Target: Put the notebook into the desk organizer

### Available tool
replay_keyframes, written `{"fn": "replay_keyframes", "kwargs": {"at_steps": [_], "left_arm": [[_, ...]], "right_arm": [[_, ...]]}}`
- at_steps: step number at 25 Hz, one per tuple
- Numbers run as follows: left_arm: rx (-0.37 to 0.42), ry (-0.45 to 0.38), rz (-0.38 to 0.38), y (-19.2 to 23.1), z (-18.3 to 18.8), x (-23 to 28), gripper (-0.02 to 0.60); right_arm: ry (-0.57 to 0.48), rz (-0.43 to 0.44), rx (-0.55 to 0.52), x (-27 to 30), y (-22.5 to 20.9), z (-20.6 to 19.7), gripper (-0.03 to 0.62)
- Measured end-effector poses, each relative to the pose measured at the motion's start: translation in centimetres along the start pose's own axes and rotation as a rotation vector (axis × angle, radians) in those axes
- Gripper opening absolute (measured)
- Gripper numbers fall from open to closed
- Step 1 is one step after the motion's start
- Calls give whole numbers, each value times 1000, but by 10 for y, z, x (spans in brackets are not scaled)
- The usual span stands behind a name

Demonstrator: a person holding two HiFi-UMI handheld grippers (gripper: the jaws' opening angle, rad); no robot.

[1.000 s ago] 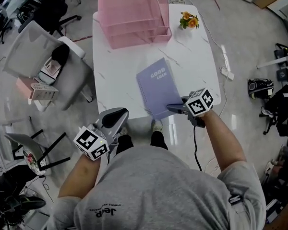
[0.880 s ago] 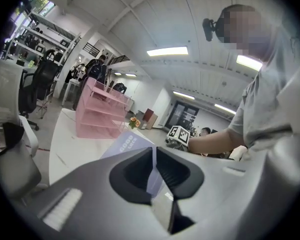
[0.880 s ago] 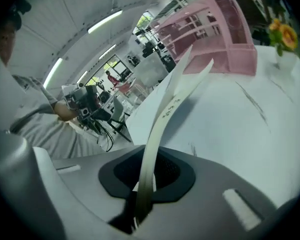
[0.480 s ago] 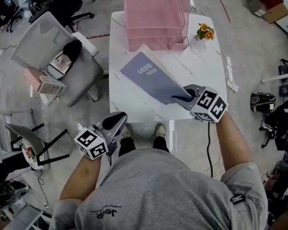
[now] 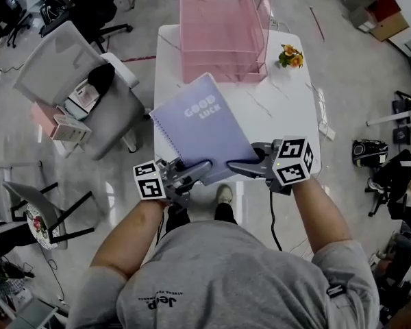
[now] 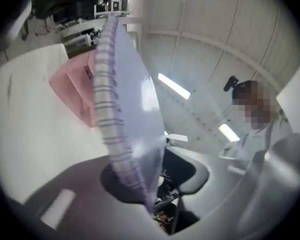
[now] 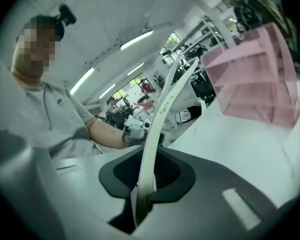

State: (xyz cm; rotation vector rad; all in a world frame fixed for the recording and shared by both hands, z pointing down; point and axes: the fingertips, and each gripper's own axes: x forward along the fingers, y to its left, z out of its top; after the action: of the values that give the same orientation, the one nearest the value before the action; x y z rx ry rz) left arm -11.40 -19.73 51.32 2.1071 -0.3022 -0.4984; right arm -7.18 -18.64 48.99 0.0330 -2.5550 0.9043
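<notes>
Lavender spiral-bound notebook (image 5: 202,125) with "GOOD LUCK" on the cover is up in the air over the near edge of the white marble-look desk (image 5: 288,108), tilted, clear of the surface, spiral side toward the desk's left edge. Right claw (image 5: 233,165) is clamped shut on the notebook's near edge. In the right gripper view the pages (image 7: 162,109) run edge-on up out of the closed pads of that claw (image 7: 145,184). Left claw (image 5: 204,166) is at the notebook's near left corner. Its jaws have just been opening and stand apart, and the spiral corner (image 6: 125,109) sits between them. In the left gripper view it lies close against one pad of that claw (image 6: 155,181) while the other pad is off it, so there is no real grip on that side. Pink wire-mesh desk organizer (image 5: 226,46) with stacked trays stands at the desk's far edge, well apart from the notebook. It also shows in both gripper views (image 6: 72,81) (image 7: 255,79). Small pot of orange flowers (image 5: 290,55) stands just beside the organizer, toward the far right corner. Grey office chair (image 5: 61,74) with stuff piled on it is on the floor off the desk's left edge.
</notes>
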Motion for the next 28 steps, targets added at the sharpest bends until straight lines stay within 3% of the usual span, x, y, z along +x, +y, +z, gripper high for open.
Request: {"fn": "replay_keyframes", "kwargs": {"at_steps": [1,2,7,10,15,28], "left_arm": [[-1,17,47,11,1,2,147],[-7,48,95,25,-1,4,131],[-109,266,312,98,-17,16,115],[-167,352,369,130,-17,23,115],[-161,413,371,161,-2,41,115],[-171,478,347,222,44,74,115]], "right_arm": [[-32,14,80,0,-12,-6,31],[-62,20,158,1,-25,-14,31],[-158,-35,473,12,-99,-53,38],[-198,-51,572,18,-130,-61,40],[-242,-67,597,14,-163,-55,40],[-314,-105,583,8,-237,-24,40]]}}
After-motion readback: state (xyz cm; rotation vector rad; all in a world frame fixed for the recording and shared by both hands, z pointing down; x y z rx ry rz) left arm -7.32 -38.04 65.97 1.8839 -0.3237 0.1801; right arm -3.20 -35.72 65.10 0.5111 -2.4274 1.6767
